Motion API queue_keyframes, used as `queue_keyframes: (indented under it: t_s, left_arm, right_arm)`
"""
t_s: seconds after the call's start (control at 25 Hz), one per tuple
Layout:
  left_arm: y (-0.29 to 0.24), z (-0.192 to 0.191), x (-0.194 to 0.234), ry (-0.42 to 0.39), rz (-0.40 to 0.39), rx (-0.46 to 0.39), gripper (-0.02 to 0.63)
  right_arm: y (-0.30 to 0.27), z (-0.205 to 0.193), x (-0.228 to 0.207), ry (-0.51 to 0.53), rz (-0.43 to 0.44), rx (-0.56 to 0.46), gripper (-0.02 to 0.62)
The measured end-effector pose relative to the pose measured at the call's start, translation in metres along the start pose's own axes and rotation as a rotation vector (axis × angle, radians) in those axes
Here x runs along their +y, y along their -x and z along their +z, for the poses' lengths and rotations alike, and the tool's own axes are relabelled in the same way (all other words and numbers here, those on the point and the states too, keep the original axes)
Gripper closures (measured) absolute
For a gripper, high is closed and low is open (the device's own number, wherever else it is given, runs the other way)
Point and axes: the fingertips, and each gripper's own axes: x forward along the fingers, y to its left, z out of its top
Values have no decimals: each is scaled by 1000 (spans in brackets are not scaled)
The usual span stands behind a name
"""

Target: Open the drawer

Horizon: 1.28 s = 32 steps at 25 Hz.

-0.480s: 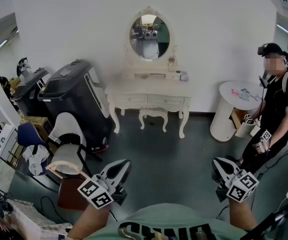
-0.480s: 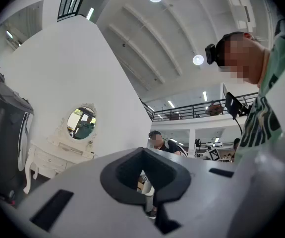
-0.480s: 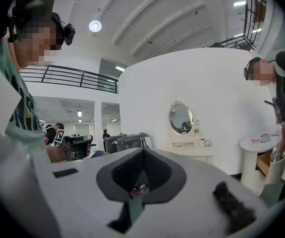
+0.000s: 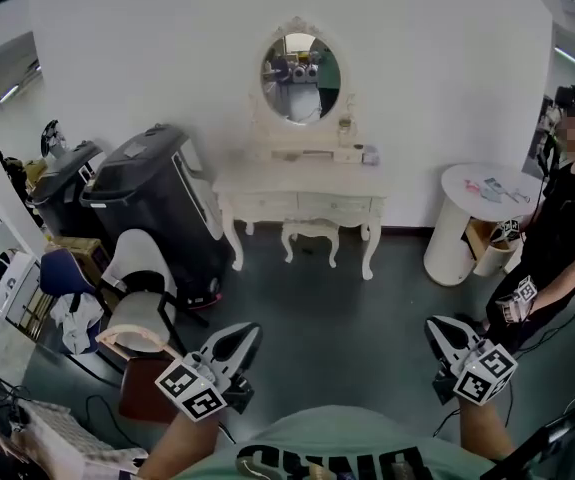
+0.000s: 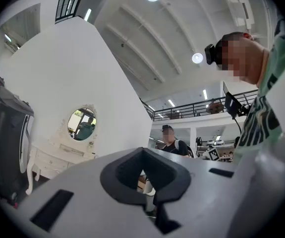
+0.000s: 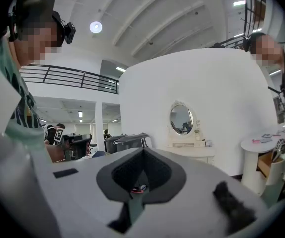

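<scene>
White-painted dressing table up in the frame's middle, against the wall; got the drawer in its front, below the oval mirror. Holding left gripper at lower left and right gripper at lower right, both pinched fully closed on nothing; well apart from that drawer.
</scene>
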Motion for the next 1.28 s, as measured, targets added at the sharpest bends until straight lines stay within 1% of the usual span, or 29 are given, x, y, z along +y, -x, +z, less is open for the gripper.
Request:
queue_keyframes:
  t_s: [0.28, 0.6, 1.0, 1.16, 1.28]
  left_arm:
    - [-9, -3, -9, -10, -12, 12, 607]
    - [-31, -4, -26, -14, -23, 9, 607]
    - [-73, -24, -66, -9, -8, 13, 607]
    - [-92, -36, -89, 0, -11, 22, 607]
    - [-107, -49, -103, 8, -14, 43, 607]
  right_arm:
    - [6, 1, -8, -7, 1, -8, 588]
    - [22, 6, -25, -33, 5, -7, 586]
    - [78, 10, -65, -6, -7, -2, 586]
    - [103, 9, -87, -18, -18, -1, 586]
    - [116, 6, -101, -34, -22, -5, 586]
